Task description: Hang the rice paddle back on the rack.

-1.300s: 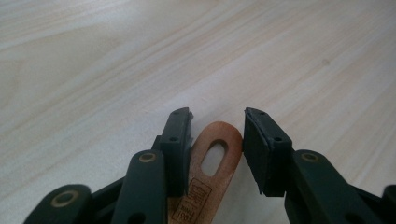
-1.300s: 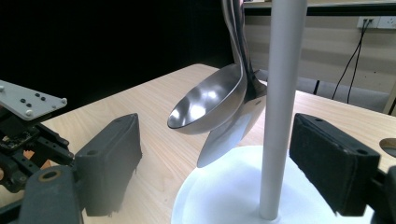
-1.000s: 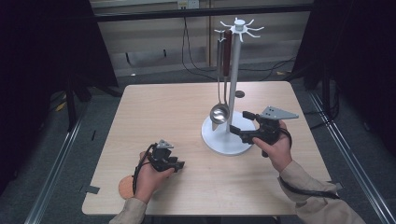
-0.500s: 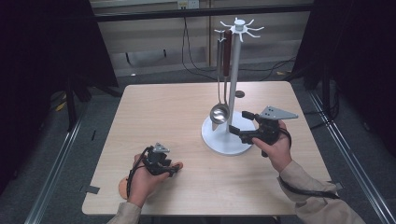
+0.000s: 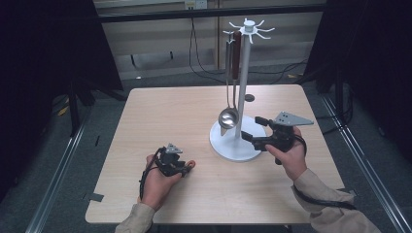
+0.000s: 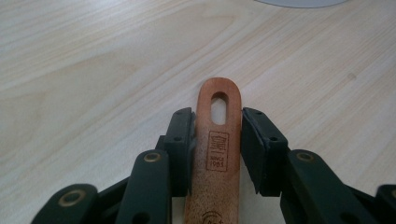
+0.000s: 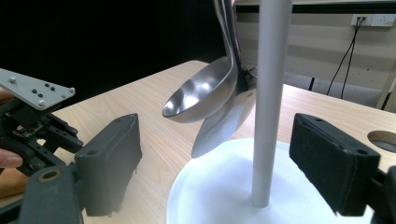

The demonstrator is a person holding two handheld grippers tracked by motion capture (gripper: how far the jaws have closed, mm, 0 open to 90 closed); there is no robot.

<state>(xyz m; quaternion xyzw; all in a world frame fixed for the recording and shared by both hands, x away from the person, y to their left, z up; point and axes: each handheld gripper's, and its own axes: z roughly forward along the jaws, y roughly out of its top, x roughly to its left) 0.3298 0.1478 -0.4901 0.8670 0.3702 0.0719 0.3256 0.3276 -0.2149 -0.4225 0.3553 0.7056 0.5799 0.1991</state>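
Note:
A wooden handle (image 6: 218,154) with a hanging slot and a stamped mark lies flat on the table, its tip (image 5: 192,163) poking past my left gripper (image 5: 186,167). That gripper's (image 6: 218,119) jaws have just been closing, and both pads now touch the handle's sides. A white utensil stand (image 5: 233,145) holds a steel ladle (image 5: 228,118) and a second utensil with a dark red handle (image 5: 237,48). My right gripper (image 5: 251,128) is open, its jaws either side of the stand's pole (image 7: 268,93) without touching it, just above the base (image 7: 224,200). The ladle (image 7: 201,95) hangs close ahead.
The light wooden table (image 5: 170,111) has a small round hole (image 5: 249,98) behind the stand. A strip of tape (image 5: 95,197) sits at the front left corner. Dark curtains and floor rails surround the table. My left gripper (image 7: 32,116) appears at the left of the right gripper view.
The left hand has turned and settled over the utensil, hiding its orange round end at the front left. The right hand and the stand have not moved.

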